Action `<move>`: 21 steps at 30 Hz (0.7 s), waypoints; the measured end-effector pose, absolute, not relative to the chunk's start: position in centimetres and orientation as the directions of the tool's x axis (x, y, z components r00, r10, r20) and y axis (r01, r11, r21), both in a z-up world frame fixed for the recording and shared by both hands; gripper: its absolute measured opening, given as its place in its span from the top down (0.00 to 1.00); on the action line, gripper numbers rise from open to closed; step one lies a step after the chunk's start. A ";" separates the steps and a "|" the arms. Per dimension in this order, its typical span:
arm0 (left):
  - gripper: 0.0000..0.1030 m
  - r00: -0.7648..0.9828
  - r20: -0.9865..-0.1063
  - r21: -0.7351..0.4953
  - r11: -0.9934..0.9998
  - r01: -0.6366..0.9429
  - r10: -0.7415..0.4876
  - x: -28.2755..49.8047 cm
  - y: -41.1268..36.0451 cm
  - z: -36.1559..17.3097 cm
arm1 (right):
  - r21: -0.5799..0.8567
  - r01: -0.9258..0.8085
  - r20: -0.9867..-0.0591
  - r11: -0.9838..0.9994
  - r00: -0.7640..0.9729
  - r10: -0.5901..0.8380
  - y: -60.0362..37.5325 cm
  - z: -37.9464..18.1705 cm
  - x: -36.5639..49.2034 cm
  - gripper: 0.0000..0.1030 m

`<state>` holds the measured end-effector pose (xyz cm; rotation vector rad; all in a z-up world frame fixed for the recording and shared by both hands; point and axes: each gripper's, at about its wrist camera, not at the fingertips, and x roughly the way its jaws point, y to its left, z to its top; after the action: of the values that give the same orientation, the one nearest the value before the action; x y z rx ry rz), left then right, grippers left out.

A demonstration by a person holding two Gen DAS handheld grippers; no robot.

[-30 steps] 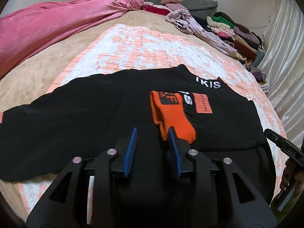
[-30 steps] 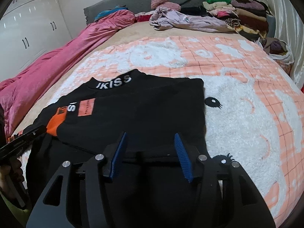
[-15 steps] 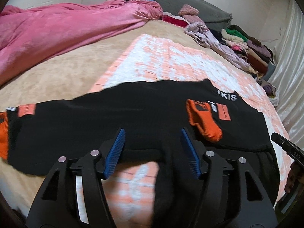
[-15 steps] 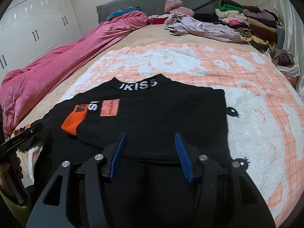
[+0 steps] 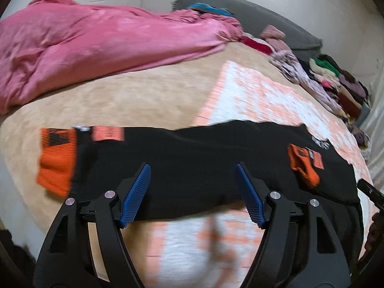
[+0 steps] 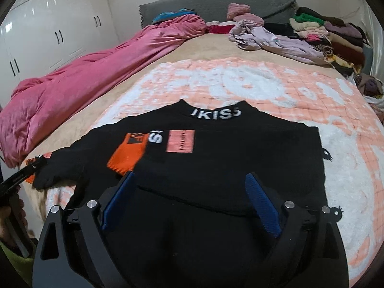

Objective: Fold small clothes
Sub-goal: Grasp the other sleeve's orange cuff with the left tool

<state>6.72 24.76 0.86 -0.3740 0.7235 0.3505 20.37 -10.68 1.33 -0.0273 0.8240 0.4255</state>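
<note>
A black sweater [image 6: 240, 148] with white lettering at the collar lies flat on the orange-and-white blanket [image 6: 264, 84]. One sleeve is folded onto the body, and its orange cuff [image 6: 128, 156] rests near the chest patch. The other sleeve stretches out to the left and ends in an orange cuff [image 5: 56, 160]. My left gripper [image 5: 192, 166] hovers over that sleeve's lower edge, its jaws opening with nothing between them. My right gripper [image 6: 189, 175] is above the sweater's lower body, jaws opening wide, with no cloth pinched.
A pink duvet [image 6: 84, 76] is bunched along the bed's left side. Loose lilac clothes [image 6: 276, 38] and a folded stack [image 6: 336, 40] lie at the far right. A grey headboard [image 6: 216, 2] and white wardrobe [image 6: 48, 28] stand behind.
My left gripper slid left along the sweater, from beside the folded cuff to over the outstretched sleeve, and its jaws widened. My right gripper drew back a little and opened wide.
</note>
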 end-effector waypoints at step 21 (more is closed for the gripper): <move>0.31 0.595 -0.716 -0.248 0.665 -0.705 0.364 -0.4 37.6 -1.9 | 0.127 -0.484 -0.749 0.866 0.526 0.403 -4.4 0.1 18.5 0.11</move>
<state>-0.37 37.59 -1.90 -0.5556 0.6796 0.6586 18.47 -4.45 0.06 -0.1012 0.8679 0.5314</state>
